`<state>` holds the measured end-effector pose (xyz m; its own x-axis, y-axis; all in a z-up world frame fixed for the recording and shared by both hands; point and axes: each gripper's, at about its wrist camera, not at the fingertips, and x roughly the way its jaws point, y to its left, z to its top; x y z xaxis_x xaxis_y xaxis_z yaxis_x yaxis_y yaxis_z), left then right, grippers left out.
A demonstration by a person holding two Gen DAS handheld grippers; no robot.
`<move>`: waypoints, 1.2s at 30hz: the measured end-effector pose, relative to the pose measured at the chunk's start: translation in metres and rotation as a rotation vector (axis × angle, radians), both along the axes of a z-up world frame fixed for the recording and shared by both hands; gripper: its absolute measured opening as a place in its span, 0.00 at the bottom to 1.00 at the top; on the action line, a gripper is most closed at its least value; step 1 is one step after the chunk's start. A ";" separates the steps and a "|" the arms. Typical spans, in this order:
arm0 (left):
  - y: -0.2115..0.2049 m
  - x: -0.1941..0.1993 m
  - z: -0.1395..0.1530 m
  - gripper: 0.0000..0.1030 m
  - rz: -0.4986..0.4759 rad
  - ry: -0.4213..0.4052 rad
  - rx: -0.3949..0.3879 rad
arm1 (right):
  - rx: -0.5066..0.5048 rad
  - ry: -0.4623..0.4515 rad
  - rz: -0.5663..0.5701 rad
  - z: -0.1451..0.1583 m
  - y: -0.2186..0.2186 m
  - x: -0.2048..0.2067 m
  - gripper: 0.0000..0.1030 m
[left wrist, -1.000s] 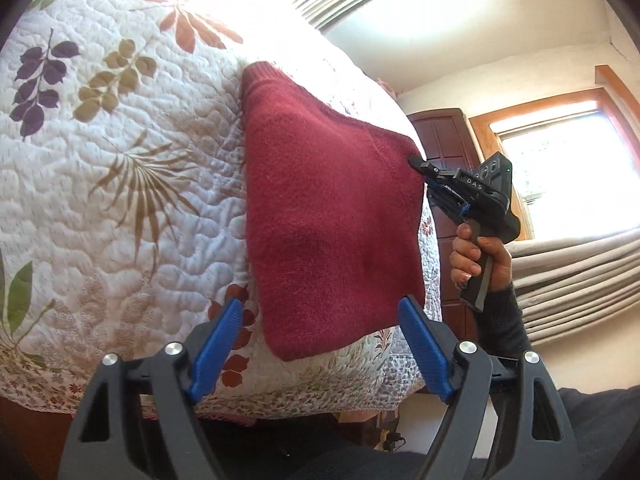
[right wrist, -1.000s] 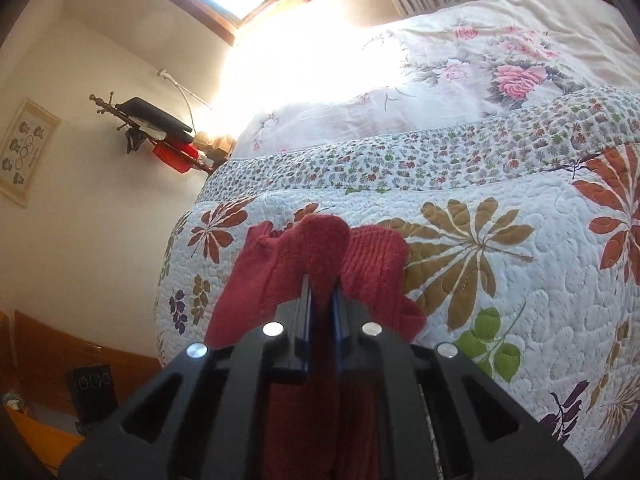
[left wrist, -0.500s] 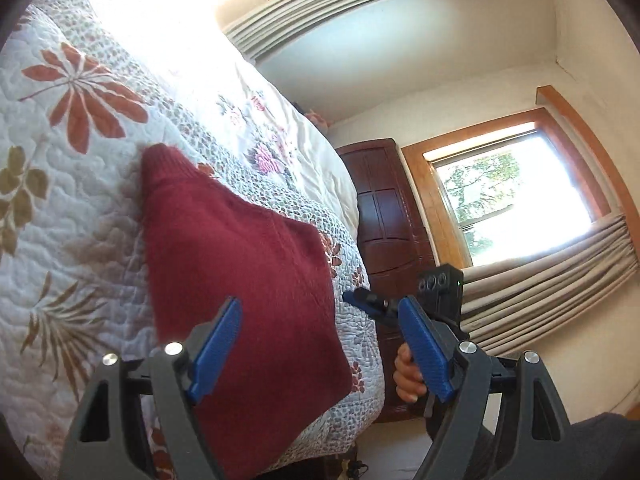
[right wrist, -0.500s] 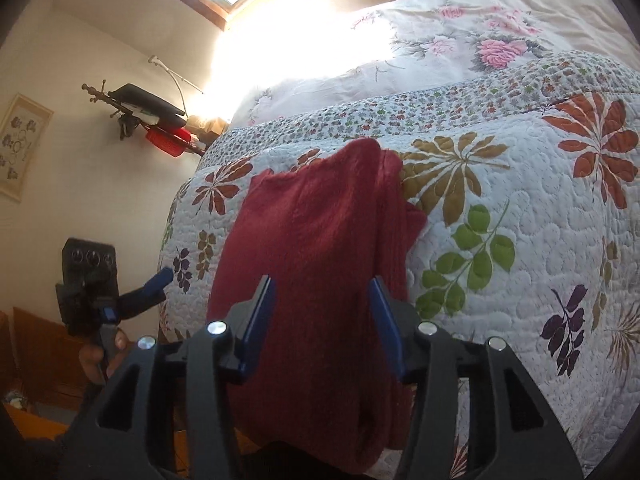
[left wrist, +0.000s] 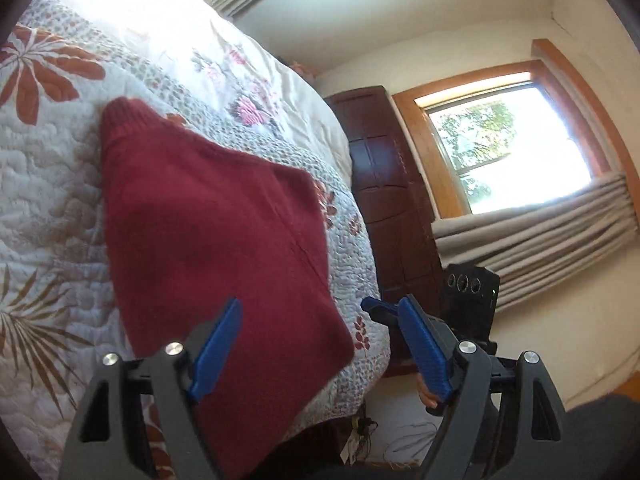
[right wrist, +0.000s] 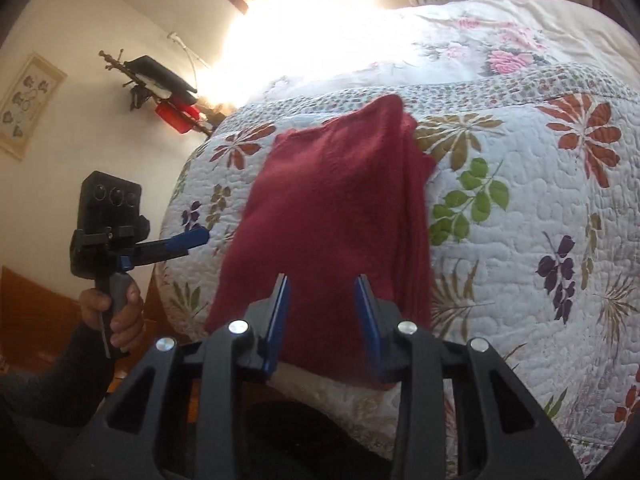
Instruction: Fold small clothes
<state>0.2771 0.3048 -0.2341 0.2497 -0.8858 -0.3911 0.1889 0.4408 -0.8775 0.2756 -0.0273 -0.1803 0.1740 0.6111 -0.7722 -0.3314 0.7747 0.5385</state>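
Both my claws hang apart and empty over the near edge of the bed (right wrist: 520,208). The left claw (left wrist: 320,344) has its blue pads spread wide above the sweater's near corner, touching nothing. The right claw (right wrist: 322,308) is open too, its pads just above the sweater's near hem. The red sweater (right wrist: 336,220) lies folded flat on the leaf-print quilt (left wrist: 44,208), lengthwise toward the far pillows.
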 end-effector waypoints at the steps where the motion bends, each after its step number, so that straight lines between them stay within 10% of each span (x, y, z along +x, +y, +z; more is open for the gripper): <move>1: -0.005 -0.007 -0.009 0.78 -0.029 0.022 -0.012 | 0.000 0.017 0.026 -0.006 0.006 -0.004 0.30; 3: -0.016 -0.015 -0.039 0.77 -0.049 0.102 -0.007 | -0.043 0.075 0.033 -0.035 0.013 -0.003 0.29; 6: -0.031 -0.016 -0.080 0.76 -0.030 0.180 0.011 | -0.183 0.135 0.015 -0.085 0.009 0.004 0.00; 14: -0.023 -0.049 -0.029 0.79 -0.022 0.073 -0.005 | -0.124 0.069 -0.046 -0.040 0.001 -0.019 0.19; 22: -0.046 -0.044 -0.055 0.82 -0.050 0.152 0.106 | -0.263 0.081 -0.098 -0.072 0.024 -0.023 0.18; 26: -0.051 -0.049 -0.032 0.88 -0.037 0.143 0.169 | -0.251 0.041 -0.132 -0.053 0.029 -0.028 0.40; 31: -0.043 -0.083 0.038 0.96 0.134 -0.024 0.492 | -0.315 -0.102 -0.205 -0.002 0.034 -0.056 0.91; 36: -0.041 -0.137 0.085 0.96 0.343 -0.142 0.747 | -0.429 -0.137 -0.264 0.019 0.028 -0.095 0.95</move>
<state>0.1400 0.2640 -0.1491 0.5497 -0.2714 -0.7900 0.0251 0.9507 -0.3091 0.1802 0.0005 -0.1613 0.3967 0.1661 -0.9028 -0.1397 0.9830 0.1194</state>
